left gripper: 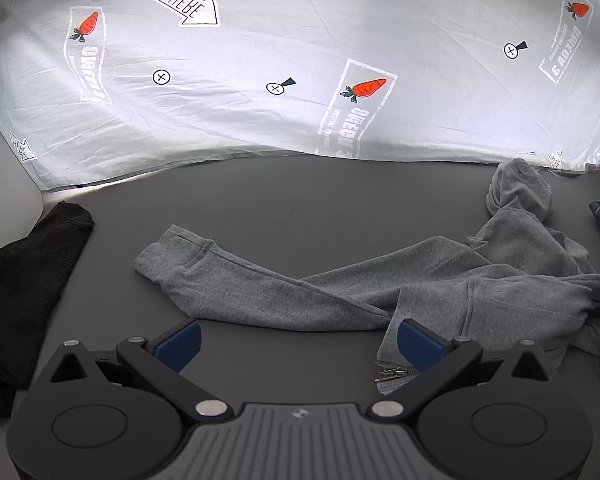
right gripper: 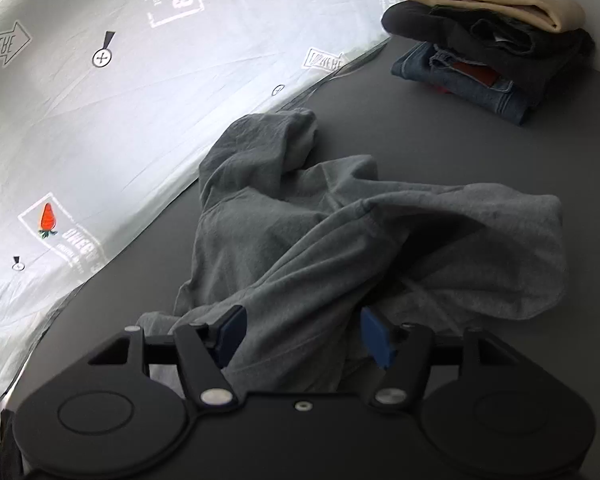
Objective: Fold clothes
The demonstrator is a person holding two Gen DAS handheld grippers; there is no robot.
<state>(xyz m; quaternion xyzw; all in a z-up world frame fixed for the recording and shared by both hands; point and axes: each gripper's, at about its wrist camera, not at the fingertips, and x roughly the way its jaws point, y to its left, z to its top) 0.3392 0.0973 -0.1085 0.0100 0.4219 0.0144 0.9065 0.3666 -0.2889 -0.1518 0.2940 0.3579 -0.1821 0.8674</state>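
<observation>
A grey zip hoodie point(left gripper: 499, 292) lies crumpled on the dark table point(left gripper: 260, 200), one sleeve point(left gripper: 228, 276) stretched out to the left. My left gripper point(left gripper: 300, 340) stands open just above the table in front of that sleeve. Its right pad point(left gripper: 419, 340) is beside the hoodie's zipper end point(left gripper: 389, 374), and nothing is between the pads. In the right wrist view the hoodie point(right gripper: 300, 240) is bunched, its hood point(right gripper: 260, 144) towards the sheet. My right gripper point(right gripper: 301, 334) is low over it, jaws apart, with loose grey fabric lying between the pads.
A black garment point(left gripper: 24, 280) lies at the table's left edge. A stack of folded clothes point(right gripper: 491, 52), jeans under dark and beige pieces, sits at the far right. A pale printed sheet point(left gripper: 300, 40) hangs along the back edge of the table.
</observation>
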